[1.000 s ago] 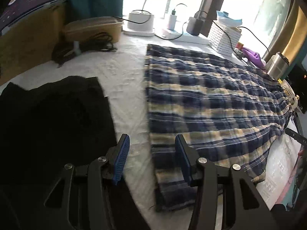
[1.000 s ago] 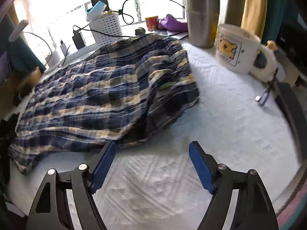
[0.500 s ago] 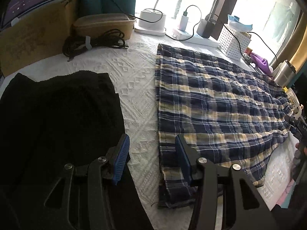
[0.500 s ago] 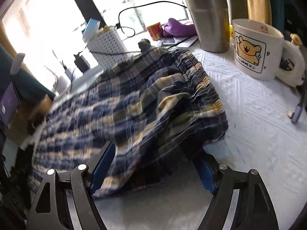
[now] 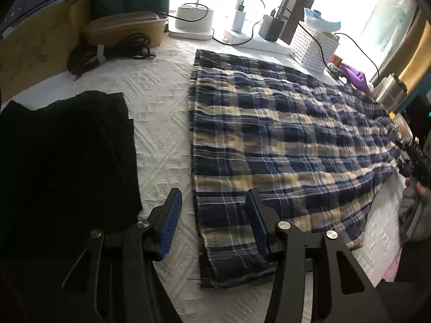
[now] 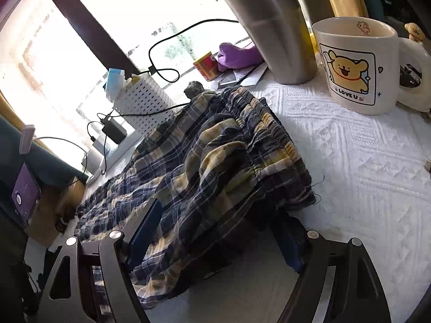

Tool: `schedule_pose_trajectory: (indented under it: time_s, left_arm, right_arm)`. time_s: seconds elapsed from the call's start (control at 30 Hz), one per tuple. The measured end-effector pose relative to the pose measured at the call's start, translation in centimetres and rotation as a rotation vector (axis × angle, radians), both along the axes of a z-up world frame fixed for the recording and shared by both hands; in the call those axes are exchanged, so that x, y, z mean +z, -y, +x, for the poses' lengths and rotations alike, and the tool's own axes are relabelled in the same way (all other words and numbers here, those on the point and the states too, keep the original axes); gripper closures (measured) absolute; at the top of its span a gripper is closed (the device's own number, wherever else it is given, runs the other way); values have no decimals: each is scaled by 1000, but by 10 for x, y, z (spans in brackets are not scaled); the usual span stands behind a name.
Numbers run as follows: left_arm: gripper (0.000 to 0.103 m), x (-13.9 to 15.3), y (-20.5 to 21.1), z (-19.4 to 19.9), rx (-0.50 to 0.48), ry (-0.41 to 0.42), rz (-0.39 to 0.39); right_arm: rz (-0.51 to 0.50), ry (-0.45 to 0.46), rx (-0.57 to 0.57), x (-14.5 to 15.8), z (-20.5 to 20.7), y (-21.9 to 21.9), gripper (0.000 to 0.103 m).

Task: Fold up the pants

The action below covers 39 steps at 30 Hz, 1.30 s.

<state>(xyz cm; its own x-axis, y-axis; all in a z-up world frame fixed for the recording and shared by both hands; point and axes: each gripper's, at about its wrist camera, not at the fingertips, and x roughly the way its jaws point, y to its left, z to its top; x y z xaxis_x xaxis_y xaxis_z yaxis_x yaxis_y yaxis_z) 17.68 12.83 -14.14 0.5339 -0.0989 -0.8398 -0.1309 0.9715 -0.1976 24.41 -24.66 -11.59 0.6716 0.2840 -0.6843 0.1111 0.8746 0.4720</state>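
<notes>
The plaid pants [image 5: 269,140] lie spread flat on the white quilted tabletop [image 5: 161,102], hem end near the left claw [image 5: 212,223] and the gathered elastic waistband [image 6: 269,134] at the right end, close to the cartoon mug [image 6: 355,64] and the steel tumbler [image 6: 272,27]. A folded black garment [image 5: 64,156] lies to the left, apart from the pants.

The left claw hangs half spread over the near hem corner; one blue pad is above the cloth, the other above bare tabletop, and nothing is pinched. The right claw [image 6: 215,237] stands wide, straddling the near corner of the waistband end, with cloth lying between its jaws but not squeezed.

The fabric looks thin, light and limp, a crinkled cotton that will drape and sag when lifted and could slide on itself. The waistband is the thickest, firmest part, so it probably gives the surest hold; at the hem, both layers should be caught together at the stitched edge, or only the top layer will lift.
</notes>
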Motion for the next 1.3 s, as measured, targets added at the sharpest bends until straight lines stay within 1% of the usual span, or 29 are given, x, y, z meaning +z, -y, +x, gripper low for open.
schedule_pose_trajectory:
  time_s: [0.07,0.13,0.17,0.3,0.4,0.5,0.63,0.7,0.77,0.93,0.97,1.0,1.07,1.13,1.3]
  left_arm:
    - [58,0,2,-1,4,4,18]
    - [66,-1,2,-2,13,5,36]
    - [67,-1,1,-2,16,6,43]
    - [68,1,-4,-2,39,15,47]
    - [68,9,-10,-1,58,33,46]
    - [68,14,-13,3,73,42,38]
    - [68,18,-11,6,66,51,44]
    - [68,19,-10,5,65,52,44]
    - [68,18,-10,5,66,50,45]
    - [68,19,-17,2,97,45,46]
    - [68,20,-18,1,99,47,47]
    - [68,21,-19,0,101,49,49]
    - [68,23,-20,-1,102,57,51]
    - [68,25,-21,-2,105,61,54]
    - [68,25,-23,-2,109,67,55]
  right_arm:
    - [-1,-2,7,0,0,1,22]
    - [-6,-13,24,1,0,2,22]
    - [-24,-21,35,2,0,1,22]
    - [-56,-56,47,4,-6,1,22]
    - [-79,-66,26,4,-16,5,22]
    - [-45,-52,22,2,-18,13,22]
    - [-23,-33,-3,0,-6,17,21]
    - [10,-24,-22,-1,2,20,18]
    - [31,-18,-41,-1,8,22,18]
    - [143,2,-61,-5,30,29,18]
    - [148,1,-59,-4,34,28,22]
    - [151,-10,-57,-6,38,27,39]
    - [171,-38,-50,-12,44,25,64]
    - [179,-35,-47,-14,44,23,68]
    - [146,5,-33,0,40,17,72]
